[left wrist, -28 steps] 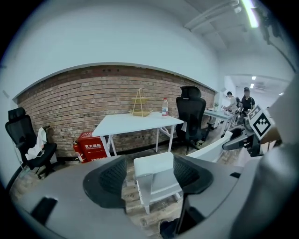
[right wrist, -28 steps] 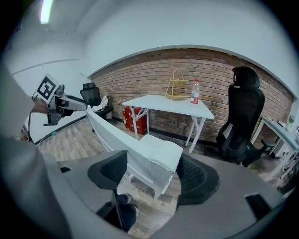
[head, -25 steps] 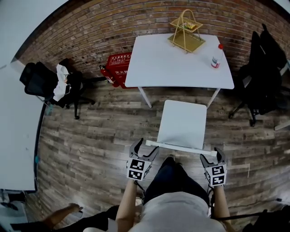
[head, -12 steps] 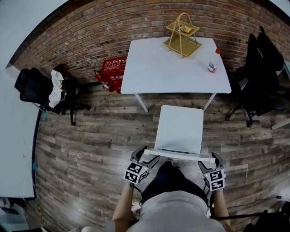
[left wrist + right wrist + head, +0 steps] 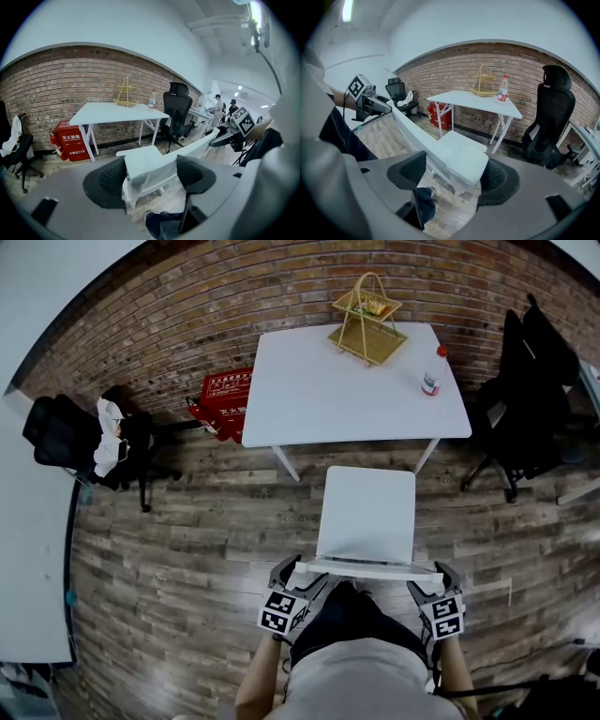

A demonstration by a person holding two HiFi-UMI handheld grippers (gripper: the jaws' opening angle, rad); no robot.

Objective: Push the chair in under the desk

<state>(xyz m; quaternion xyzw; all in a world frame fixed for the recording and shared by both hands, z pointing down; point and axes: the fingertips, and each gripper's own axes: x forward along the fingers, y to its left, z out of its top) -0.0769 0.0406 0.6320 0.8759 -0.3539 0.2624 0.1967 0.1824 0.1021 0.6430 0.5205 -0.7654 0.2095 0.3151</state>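
Two grippers low in the head view, one on either side of the person's lap. Left gripper [image 5: 300,573] at lower centre-left, tilted up and inward. Right gripper [image 5: 433,577] at lower centre-right, pointing almost straight up the frame. Forearms tucked close to the body, running off the bottom edge. Left jaws apart, straddling the left end of the backrest without closing on it. Right jaws likewise apart, set around the backrest's right end.

One white chair [image 5: 367,512] at the centre of the frame, seat towards the desk, backrest nearest the person. Seat's front edge near the desk's front legs, the seat itself out in the open and not under the top. One white desk [image 5: 347,381] at upper centre, against the brick wall [image 5: 187,306]. On it, one wire basket stand [image 5: 364,320] towards the far edge and one bottle [image 5: 431,371] with a red cap near the right end, well apart. Two black office chairs: one at the left edge [image 5: 70,432], one at the right edge [image 5: 525,399]. One red box [image 5: 220,401] on the wooden floor [image 5: 187,549], beside the desk's left end.

Against a second ago: left gripper turned further inward, both grippers lower in the frame, desk and chair a little further left. Gap between seat and desk much the same.
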